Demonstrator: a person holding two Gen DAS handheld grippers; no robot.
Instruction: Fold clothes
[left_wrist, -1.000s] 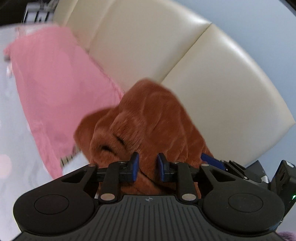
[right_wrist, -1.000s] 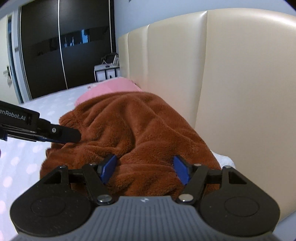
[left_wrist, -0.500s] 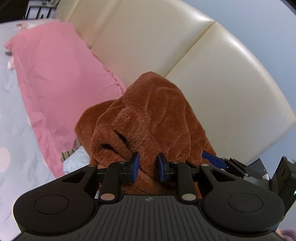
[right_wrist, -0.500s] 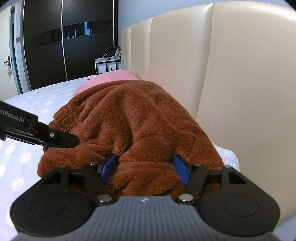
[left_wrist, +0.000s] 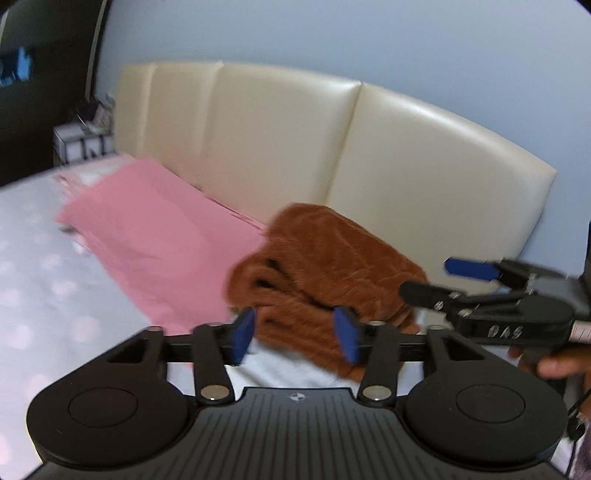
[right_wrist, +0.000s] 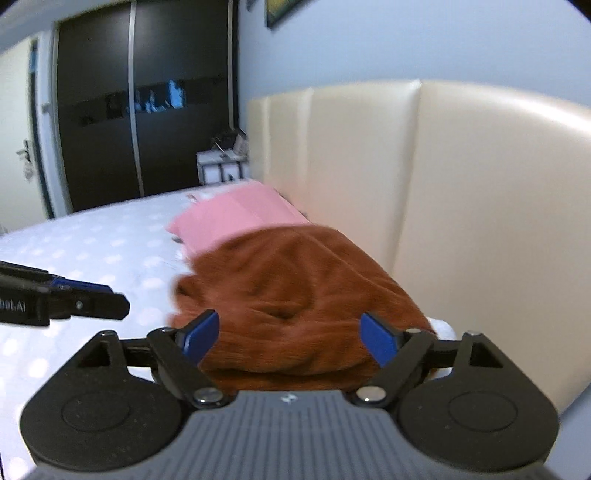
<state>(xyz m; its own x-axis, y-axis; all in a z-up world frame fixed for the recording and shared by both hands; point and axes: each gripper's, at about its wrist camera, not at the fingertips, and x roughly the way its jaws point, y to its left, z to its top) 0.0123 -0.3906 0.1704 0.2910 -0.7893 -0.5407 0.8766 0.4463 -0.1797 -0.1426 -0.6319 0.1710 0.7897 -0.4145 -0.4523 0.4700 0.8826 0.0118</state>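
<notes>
Left claw (left_wrist: 295, 338) and right claw (right_wrist: 288, 338), jaws just opened, are both released; nothing is gripped. Brown fleece garment (right_wrist: 303, 302) lies folded on the bed (right_wrist: 92, 258); this item appears finished.

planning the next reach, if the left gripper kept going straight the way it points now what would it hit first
Most likely the folded brown fleece garment, which sits directly ahead between the open fingers of the left gripper. Beyond it stands the cream headboard. Depth is hard to judge.

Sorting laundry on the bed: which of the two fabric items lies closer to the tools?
The brown fleece garment, a fuzzy folded bundle lying against the cream headboard. The smooth pink cloth lies flat beyond it.
</notes>
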